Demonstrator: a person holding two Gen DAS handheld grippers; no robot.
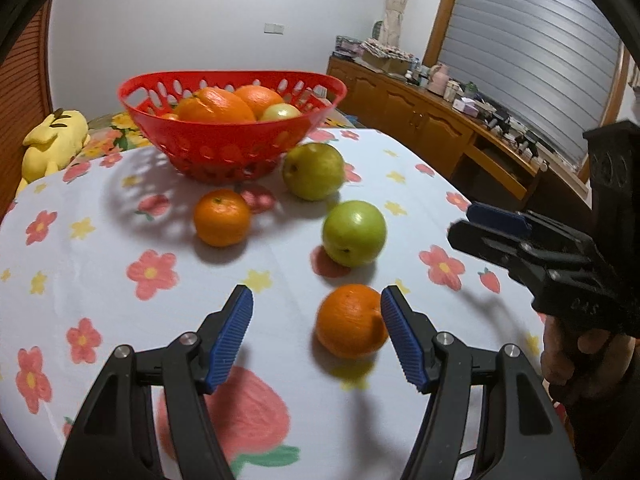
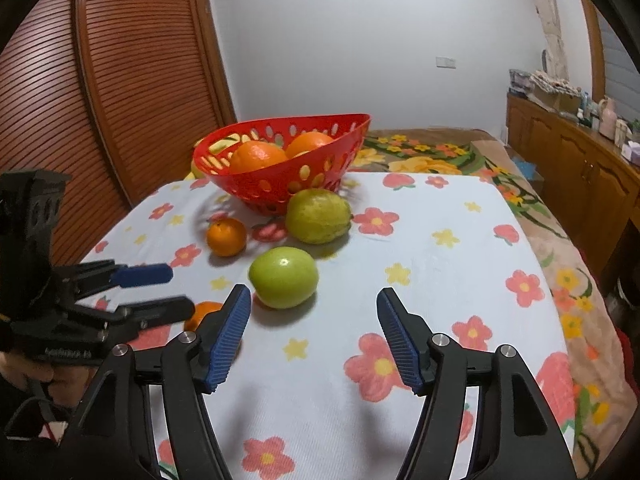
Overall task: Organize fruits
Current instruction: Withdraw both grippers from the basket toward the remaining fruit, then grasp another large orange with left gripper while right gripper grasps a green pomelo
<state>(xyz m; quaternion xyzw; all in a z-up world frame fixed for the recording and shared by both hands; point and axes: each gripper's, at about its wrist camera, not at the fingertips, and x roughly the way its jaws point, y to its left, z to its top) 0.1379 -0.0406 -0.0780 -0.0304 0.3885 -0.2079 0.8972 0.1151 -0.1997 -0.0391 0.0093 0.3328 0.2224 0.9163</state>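
Note:
A red perforated basket (image 1: 224,148) (image 2: 280,184) at the table's far side holds oranges and a pale fruit. On the cloth lie a yellow-green pear (image 1: 314,170) (image 2: 318,216), a small orange (image 1: 222,216) (image 2: 226,236), a green apple (image 1: 354,232) (image 2: 284,276) and a near orange (image 1: 350,320) (image 2: 204,312). My left gripper (image 1: 316,308) (image 2: 168,292) is open, the near orange just inside its right finger. My right gripper (image 2: 314,304) (image 1: 464,220) is open and empty, the green apple just ahead of its left finger.
The table wears a white cloth with flowers and strawberries (image 2: 440,280). A yellow plush toy (image 1: 54,144) lies at the back left. A wooden sideboard with clutter (image 1: 460,120) stands on the right, and a slatted wooden door (image 2: 120,80) on the left.

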